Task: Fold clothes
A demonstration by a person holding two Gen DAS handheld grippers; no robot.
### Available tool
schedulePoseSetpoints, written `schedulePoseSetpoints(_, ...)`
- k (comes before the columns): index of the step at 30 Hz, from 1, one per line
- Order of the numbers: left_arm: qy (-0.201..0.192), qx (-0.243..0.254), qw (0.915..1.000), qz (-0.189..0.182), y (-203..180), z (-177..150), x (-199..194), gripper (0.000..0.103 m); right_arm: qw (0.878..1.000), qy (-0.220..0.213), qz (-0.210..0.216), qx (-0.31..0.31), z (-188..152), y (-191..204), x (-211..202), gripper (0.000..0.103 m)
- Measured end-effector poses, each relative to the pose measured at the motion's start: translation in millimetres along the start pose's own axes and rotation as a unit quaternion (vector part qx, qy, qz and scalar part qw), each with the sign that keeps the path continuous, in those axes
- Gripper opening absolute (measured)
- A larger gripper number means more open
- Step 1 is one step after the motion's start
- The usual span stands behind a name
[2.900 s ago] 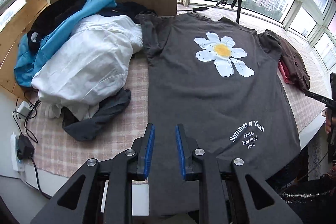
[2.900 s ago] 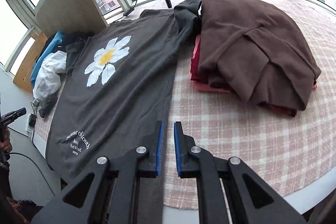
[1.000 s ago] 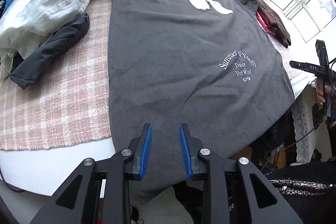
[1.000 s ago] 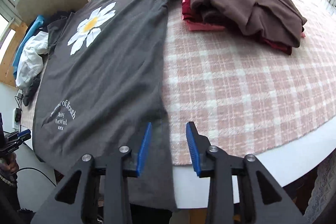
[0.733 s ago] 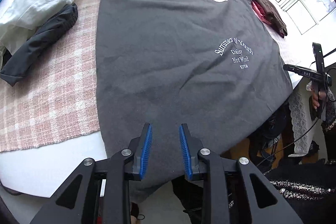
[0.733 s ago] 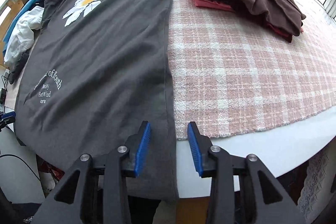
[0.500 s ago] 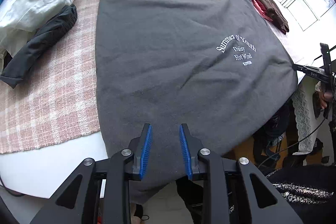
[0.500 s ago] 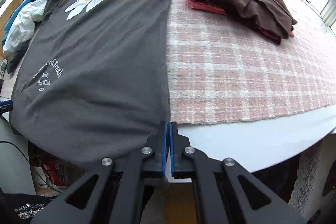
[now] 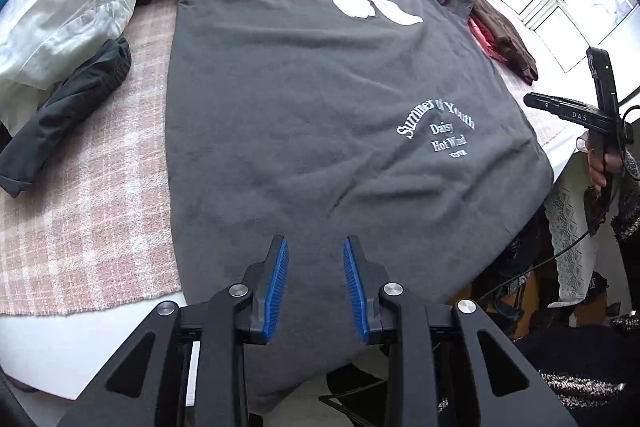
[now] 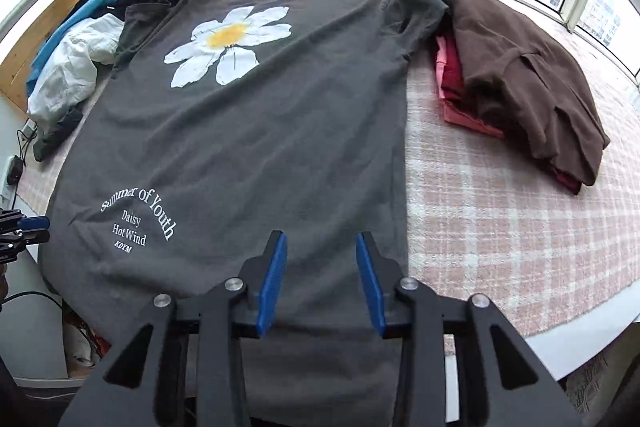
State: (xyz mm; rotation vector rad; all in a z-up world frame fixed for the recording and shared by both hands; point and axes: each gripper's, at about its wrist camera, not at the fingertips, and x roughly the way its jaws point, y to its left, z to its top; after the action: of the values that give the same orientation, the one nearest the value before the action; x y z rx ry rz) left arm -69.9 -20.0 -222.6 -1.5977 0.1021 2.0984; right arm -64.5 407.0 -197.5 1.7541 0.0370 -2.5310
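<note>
I saw the white round table under a pink plaid woven cloth (image 10: 520, 211) filling most of both views, its bare white rim (image 9: 60, 347) showing at the lower left of the left wrist frame and the lower right of the right wrist frame. The cloth lay open and uncovered across the right half of the right wrist view. The dark grey T-shirt with a white daisy print (image 9: 320, 99) lay spread flat down the middle, collar toward the windows at the top, its hem draped over the near table edge at the bottom centre. A folded brown garment on red and pink ones (image 10: 520, 75) sat upper right, touching the shirt's sleeve. A heap of white, blue and dark clothes (image 9: 68, 11) filled the upper left, just beside the other sleeve. My left gripper (image 9: 314, 283) was spread above the hem near the shirt's left side seam, pinching nothing. My right gripper (image 10: 322, 279) was likewise spread over the hem near the right seam.
</note>
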Motion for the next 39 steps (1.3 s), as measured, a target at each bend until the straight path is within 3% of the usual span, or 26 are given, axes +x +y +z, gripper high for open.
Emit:
schedulePoseSetpoints(4, 0.018, -0.014, 0.9981, 0.057, 19.4, -1.2, -8.7, 0.022, 0.998, 0.062, -0.015, 0.003, -2.5, -19.7, 13.5, 0.035)
schedulePoseSetpoints(6, 0.008, -0.024, 0.9968, 0.075, 29.9, 8.9, -25.0, 0.022, 0.998, 0.054, 0.013, 0.029, 4.2, -40.8, -7.7, 0.035)
schedulePoseSetpoints(9, -0.036, -0.042, 0.9947, 0.086, 44.7, 43.4, -61.9, 0.025, 0.998, 0.003, 0.041, 0.042, 41.5, -65.5, -57.9, 0.035)
schedulePoseSetpoints(13, -0.089, -0.016, 0.9883, 0.123, 50.6, 134.2, -90.2, 0.031, 0.995, -0.074, 0.073, 0.002, 121.1, -72.2, -118.1, 0.035)
schedulePoseSetpoints(15, -0.107, -0.008, 0.9846, 0.138, 58.5, 181.6, -96.3, 0.041, 0.99, -0.107, 0.086, -0.031, 168.6, -65.9, -136.5, 0.036)
schedulePoseSetpoints(19, -0.117, -0.014, 0.9814, 0.151, 77.5, 261.1, -76.4, 0.048, 0.982, -0.144, 0.094, -0.072, 252.5, -41.5, -137.9, 0.036)
schedulePoseSetpoints(21, -0.107, -0.022, 0.9823, 0.152, 88.6, 276.2, -57.9, 0.048, 0.98, -0.152, 0.09, -0.09, 278.9, -24.1, -125.2, 0.036)
schedulePoseSetpoints(24, -0.091, -0.035, 0.9835, 0.153, 105.2, 297.3, -29.9, 0.048, 0.979, -0.134, 0.12, -0.094, 304.8, 4.9, -91.7, 0.036)
schedulePoseSetpoints(29, -0.067, -0.058, 0.9852, 0.147, 133.0, 330.0, 12.8, 0.048, 0.982, -0.085, 0.147, -0.087, 320.1, 53.9, -19.0, 0.036)
schedulePoseSetpoints(34, -0.096, -0.086, 0.9848, 0.117, 154.5, 344.6, 25.6, 0.045, 0.98, -0.036, 0.163, -0.105, 341.5, 103.2, 55.6, 0.036)
schedulePoseSetpoints(36, -0.101, -0.089, 0.9853, 0.106, 158.0, 346.4, 29.4, 0.006, 0.978, -0.023, 0.176, -0.111, 356.5, 122.1, 82.9, 0.036)
schedulePoseSetpoints(39, -0.144, -0.102, 0.9756, 0.131, 166.3, 332.9, 2.8, 0.005, 0.972, -0.011, 0.202, -0.123, 382.3, 154.1, 122.0, 0.036)
